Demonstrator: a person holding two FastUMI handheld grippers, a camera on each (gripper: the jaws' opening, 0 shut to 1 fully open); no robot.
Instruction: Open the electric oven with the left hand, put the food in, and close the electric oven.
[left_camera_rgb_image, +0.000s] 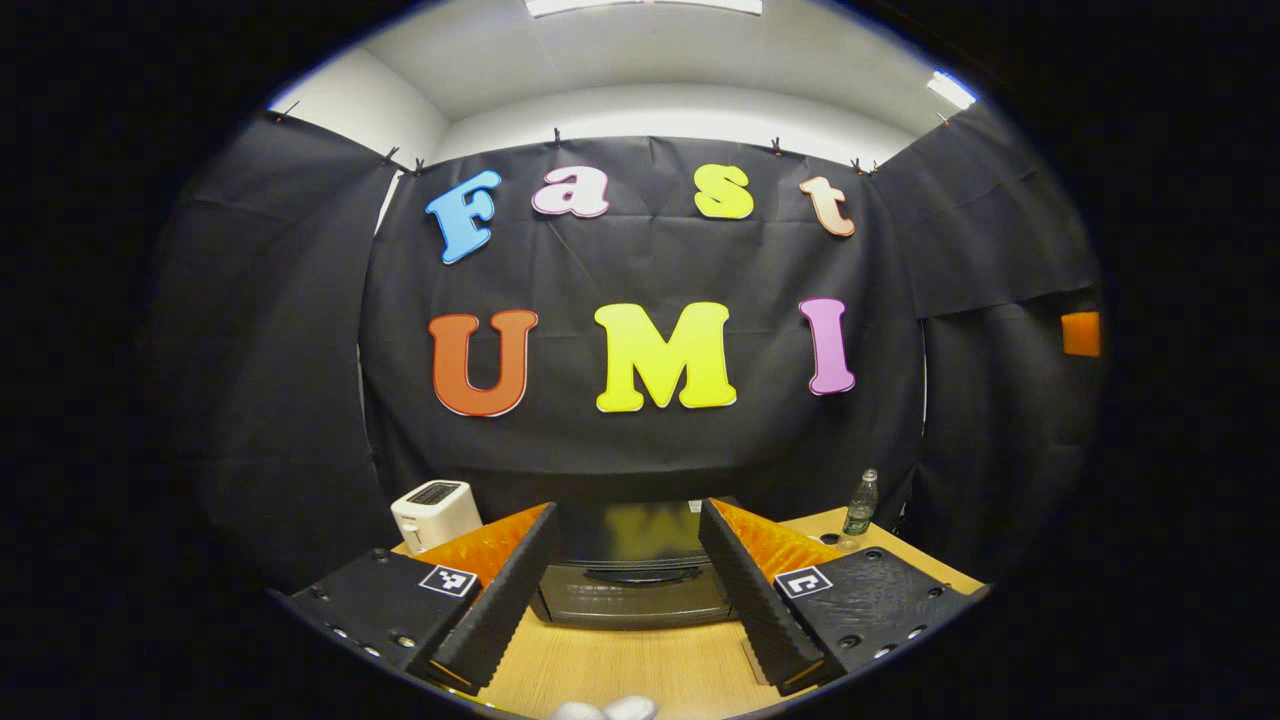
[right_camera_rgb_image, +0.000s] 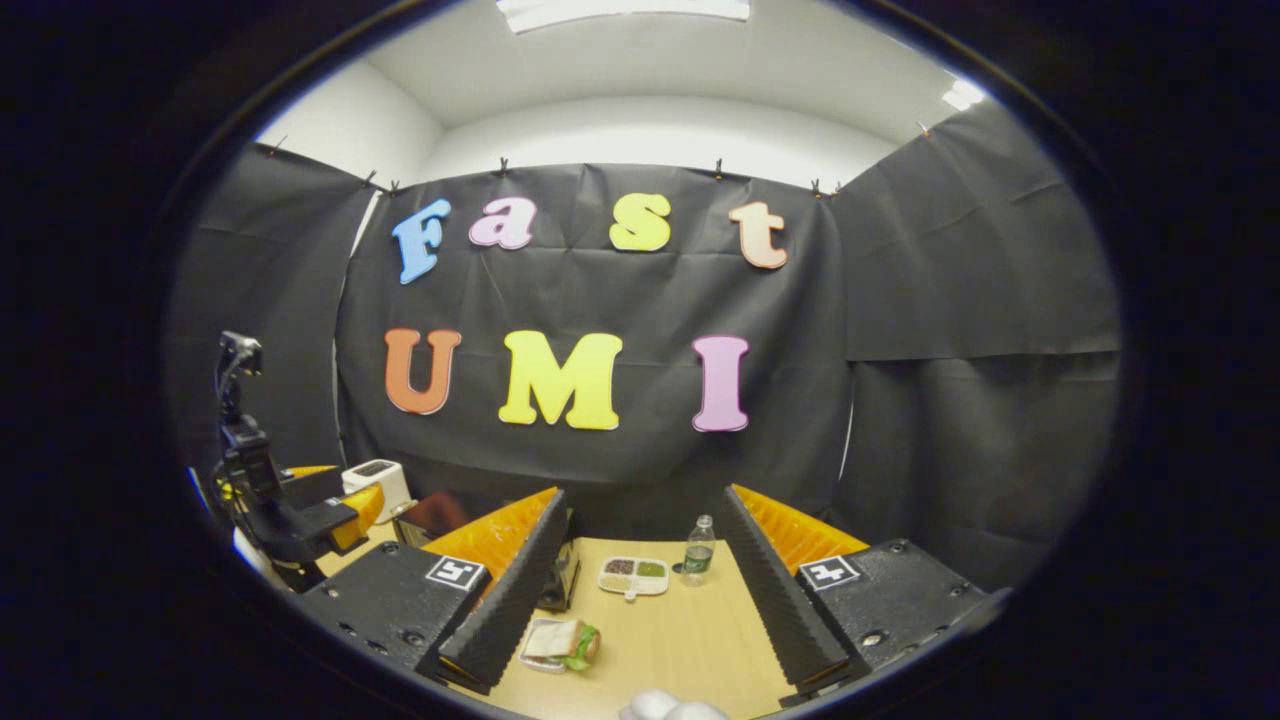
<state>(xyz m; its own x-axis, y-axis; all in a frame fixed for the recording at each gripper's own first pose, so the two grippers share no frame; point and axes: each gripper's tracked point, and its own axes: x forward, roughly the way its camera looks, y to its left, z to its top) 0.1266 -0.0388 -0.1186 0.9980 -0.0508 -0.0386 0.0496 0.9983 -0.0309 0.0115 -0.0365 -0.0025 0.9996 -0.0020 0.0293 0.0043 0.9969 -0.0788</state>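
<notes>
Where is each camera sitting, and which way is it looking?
Left gripper view: rides on the left gripper, looking forward over the table at the electric oven, door closed; its two open fingers show at the bottom.
Right gripper view: rides on the right gripper, facing the back wall over a sandwich, a divided tray and a bottle; its open fingers show, with the other gripper at far left.
Both share the white toaster, the bottle, table and wall.
</notes>
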